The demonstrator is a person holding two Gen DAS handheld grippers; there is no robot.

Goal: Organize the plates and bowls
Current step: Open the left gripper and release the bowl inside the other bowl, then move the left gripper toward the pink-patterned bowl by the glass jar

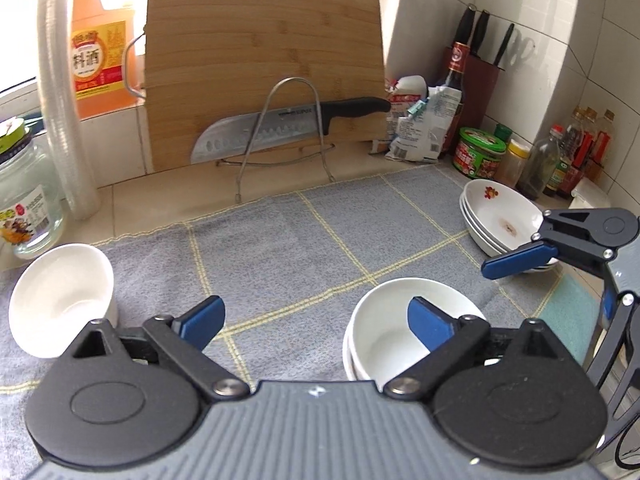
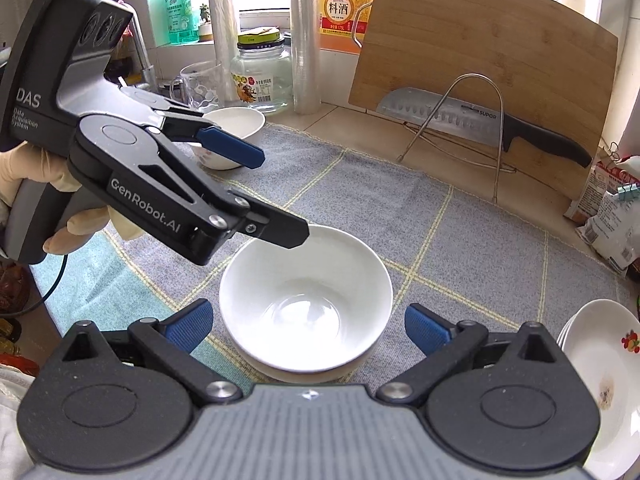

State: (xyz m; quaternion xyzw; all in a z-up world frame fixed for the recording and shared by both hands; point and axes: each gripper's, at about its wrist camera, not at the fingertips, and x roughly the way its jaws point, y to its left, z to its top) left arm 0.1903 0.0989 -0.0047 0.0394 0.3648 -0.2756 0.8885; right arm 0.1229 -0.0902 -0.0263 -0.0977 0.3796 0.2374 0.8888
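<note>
The stacked white ceramic bowls [image 2: 306, 312] are seen upright, mouths facing up, low in the centre of the right wrist view on the grey checked cloth [image 2: 460, 248]; being round, no long axis can be given. The right gripper [image 2: 308, 330] is spread wide on either side of the stack, its blue pads clear of the rim. The left gripper [image 2: 276, 196] is reached in from the upper left, held by a gloved hand [image 2: 60, 208]; its jaws are parted, the lower fingertip poised over the stack's far rim, though contact cannot be judged. In the left wrist view the same stack [image 1: 400, 328] is partly covered by the left gripper's [image 1: 316, 320] right pad, and how many bowls are nested is hard to count. A single white bowl [image 1: 60, 300] is shown tilted at the left edge there; in the other view it sits behind the left gripper, mostly hidden. The shallow white flower-printed plates [image 1: 500, 216] are stacked at the right, cut off by the frame in the right wrist view.
</note>
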